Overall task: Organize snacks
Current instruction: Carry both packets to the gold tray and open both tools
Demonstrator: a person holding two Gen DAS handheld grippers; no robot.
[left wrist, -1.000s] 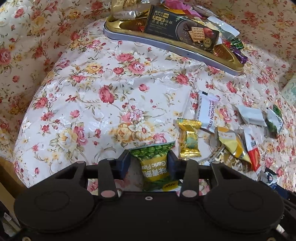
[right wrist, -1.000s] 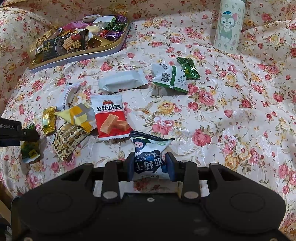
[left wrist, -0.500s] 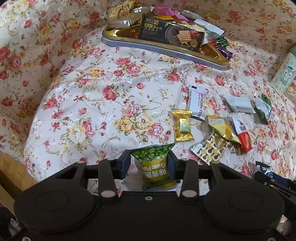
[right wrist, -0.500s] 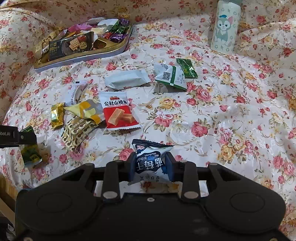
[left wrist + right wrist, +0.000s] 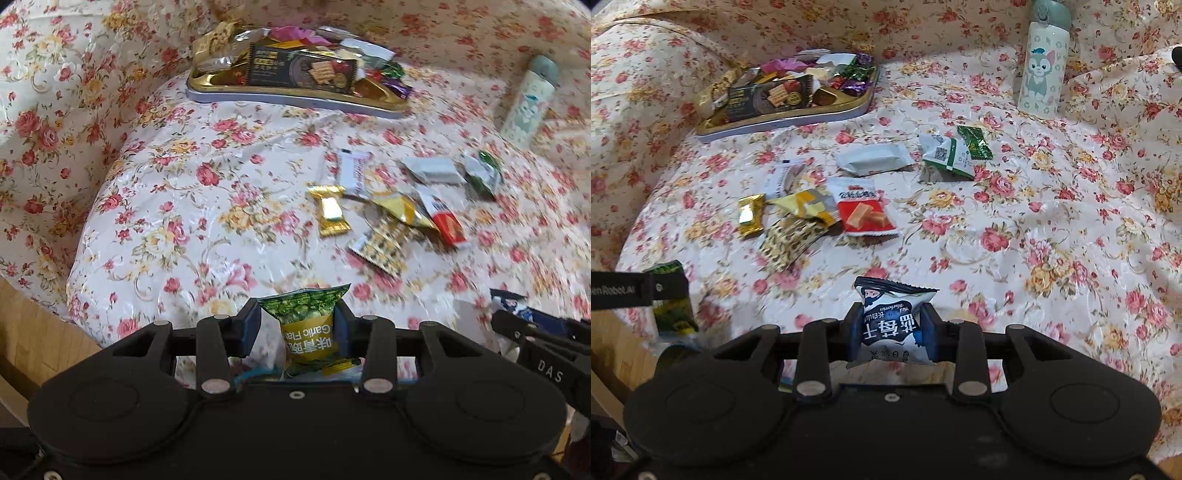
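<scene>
My left gripper (image 5: 298,325) is shut on a green and yellow garlic pea packet (image 5: 308,325), held above the near edge of the floral table. My right gripper (image 5: 891,330) is shut on a blue and white blueberry packet (image 5: 892,321), also lifted near the front edge. The gold tray (image 5: 258,94) at the back holds several snacks; it also shows in the right wrist view (image 5: 783,120). Several loose snacks lie mid-table: a gold candy (image 5: 750,216), a red packet (image 5: 864,214), a white packet (image 5: 873,158), a green and white packet (image 5: 947,155).
A cat-print bottle (image 5: 1043,66) stands at the back right; it also shows in the left wrist view (image 5: 528,99). The table drops off at the near left, where a wooden floor (image 5: 33,339) shows. The left gripper with its packet (image 5: 670,306) appears at the right wrist view's left edge.
Both grippers have pulled back and up from the table with their packets; the tray and loose snacks look farther away. The right gripper has come into the left wrist view at lower right.
</scene>
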